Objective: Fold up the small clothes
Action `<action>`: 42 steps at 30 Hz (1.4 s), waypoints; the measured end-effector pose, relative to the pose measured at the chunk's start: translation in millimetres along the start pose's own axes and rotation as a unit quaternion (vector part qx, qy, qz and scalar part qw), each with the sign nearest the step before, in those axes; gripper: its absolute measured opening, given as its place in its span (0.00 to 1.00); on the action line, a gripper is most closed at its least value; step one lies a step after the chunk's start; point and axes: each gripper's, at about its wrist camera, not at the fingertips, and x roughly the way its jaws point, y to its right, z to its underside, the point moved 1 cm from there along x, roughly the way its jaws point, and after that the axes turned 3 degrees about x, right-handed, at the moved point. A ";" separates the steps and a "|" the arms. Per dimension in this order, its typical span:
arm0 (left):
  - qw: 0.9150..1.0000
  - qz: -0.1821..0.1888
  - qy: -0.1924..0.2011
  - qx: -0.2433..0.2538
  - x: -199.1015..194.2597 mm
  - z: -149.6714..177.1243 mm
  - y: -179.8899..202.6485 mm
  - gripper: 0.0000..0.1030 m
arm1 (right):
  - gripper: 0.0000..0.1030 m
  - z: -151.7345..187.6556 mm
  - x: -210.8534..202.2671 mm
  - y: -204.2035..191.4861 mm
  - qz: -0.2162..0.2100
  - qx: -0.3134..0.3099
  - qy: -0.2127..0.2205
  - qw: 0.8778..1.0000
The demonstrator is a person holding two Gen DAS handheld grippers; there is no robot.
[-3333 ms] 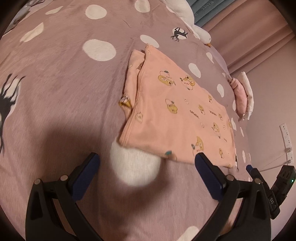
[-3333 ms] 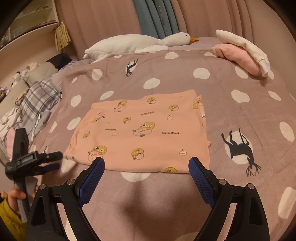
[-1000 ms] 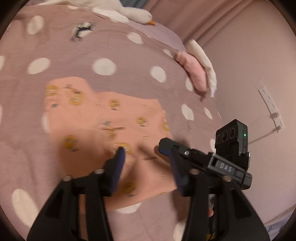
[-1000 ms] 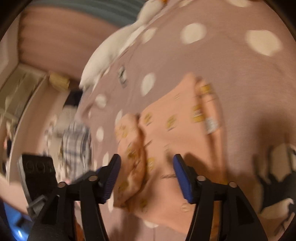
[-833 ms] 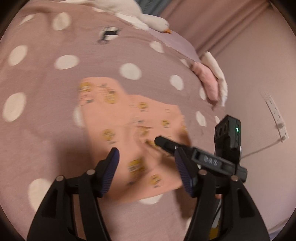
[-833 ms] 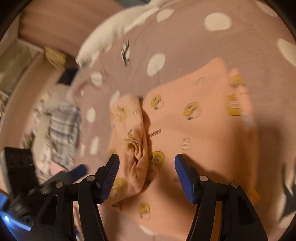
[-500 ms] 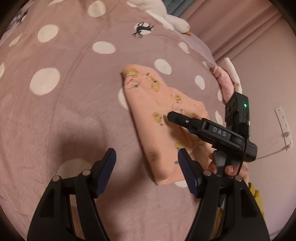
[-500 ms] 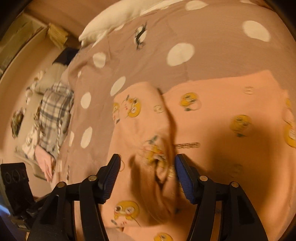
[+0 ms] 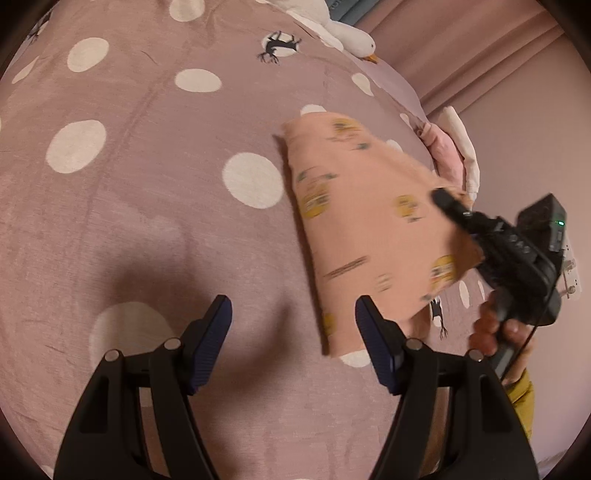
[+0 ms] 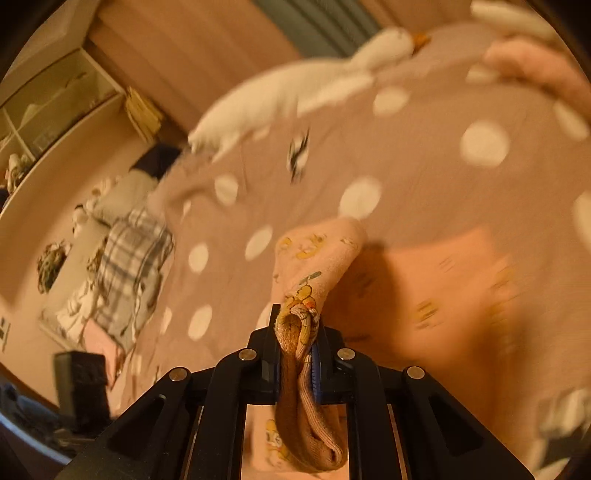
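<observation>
A bed covered in a dusty-pink bedspread [image 9: 147, 229] with white polka dots fills both views. On it, toward the right side of the bed, lies a small peach garment [image 9: 369, 236] printed with yellow cartoon figures.

The right gripper [image 10: 297, 343] has its jaws closing on a bunched, ribbed edge of the garment; the fabric is pinched between the blue pads and hangs out behind them. From the left wrist view, that edge is raised off the bedspread, so one side of the garment slopes up toward the gripper while the far side lies flat.

The left gripper [image 9: 293, 332] hovers over bare bedspread just beside the garment's near edge, its jaws standing well apart with nothing between them.

Judging from this, the step in hand is a fold: one edge is taken up to be carried across the rest of the cloth. The next move calls for drawing that edge over to the opposite side and laying it down squarely (the free gripper could pin the flat part so it does not slide).

A white plush goose [image 9: 343, 31] lies along the far edge of the bed, and a small pile of pink and white clothes [image 9: 452, 147] sits at the right edge.
</observation>
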 end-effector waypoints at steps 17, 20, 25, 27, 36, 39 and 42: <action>0.993 -0.043 -0.015 0.109 63.9 -6.2 75.5 0.67 | 0.22 39.9 -39.5 89.5 0.109 0.068 -0.005 0.992; 0.987 -0.067 0.004 0.144 67.5 -7.6 86.0 0.66 | 0.31 41.8 -62.0 74.8 0.133 0.027 0.034 0.990; 0.974 -0.108 0.024 0.197 76.6 -6.7 98.1 0.62 | 0.31 47.0 -82.4 52.4 0.095 -0.017 0.068 0.993; 0.969 -0.118 0.034 0.213 80.9 -7.6 102.8 0.52 | 0.31 52.5 -82.7 41.6 0.099 -0.045 0.071 0.991; 0.955 -0.153 0.009 0.252 114.6 -3.8 101.3 0.35 | 0.27 82.8 -33.9 46.3 0.110 -0.060 -0.024 0.992; 0.952 -0.159 0.007 0.261 116.4 -4.5 102.1 0.37 | 0.27 90.5 -24.6 51.8 0.114 -0.054 -0.034 0.991; 0.954 -0.154 0.020 0.256 109.8 -15.7 103.0 0.36 | 0.27 87.9 -28.9 48.6 0.112 -0.053 -0.035 0.992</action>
